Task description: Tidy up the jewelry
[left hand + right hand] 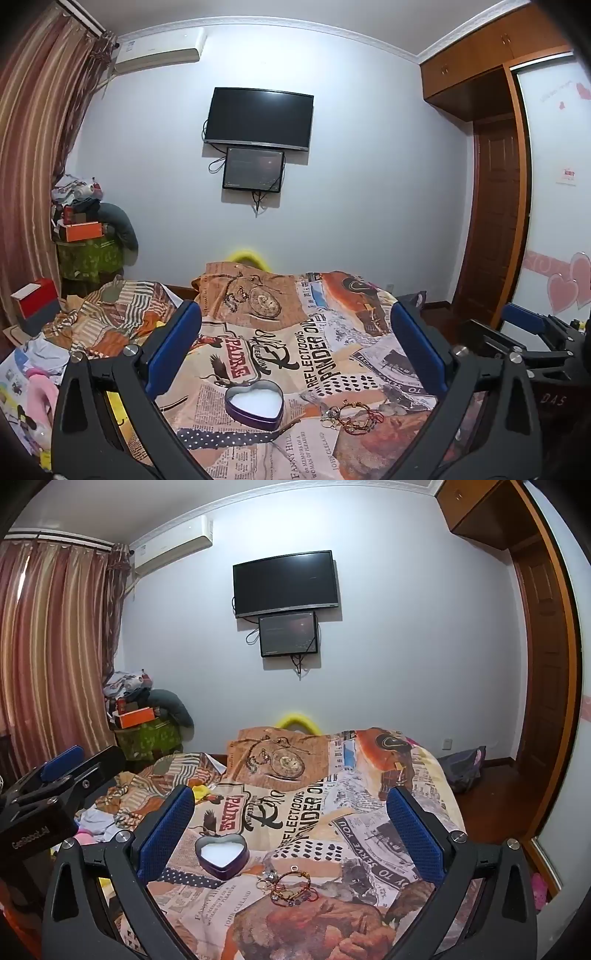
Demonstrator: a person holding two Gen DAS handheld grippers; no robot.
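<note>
A purple heart-shaped tin [255, 404] with a white lining lies open on the printed bedspread [325, 354]; it also shows in the right wrist view [221, 856]. A small tangle of jewelry [349, 415], red and gold bracelets and rings, lies just right of the tin, and shows in the right wrist view [290, 886]. My left gripper [295, 317] is open and empty, held above the bed behind the tin. My right gripper [290, 794] is open and empty, above the jewelry. Each gripper shows at the edge of the other's view.
The bedspread [369, 812] covers a bed with rumpled cloth and toys [33, 384] at its left. A red box [35, 297] and piled bags [88, 236] stand by the curtain. A TV [258, 118] hangs on the far wall. A wardrobe [495, 206] stands at right.
</note>
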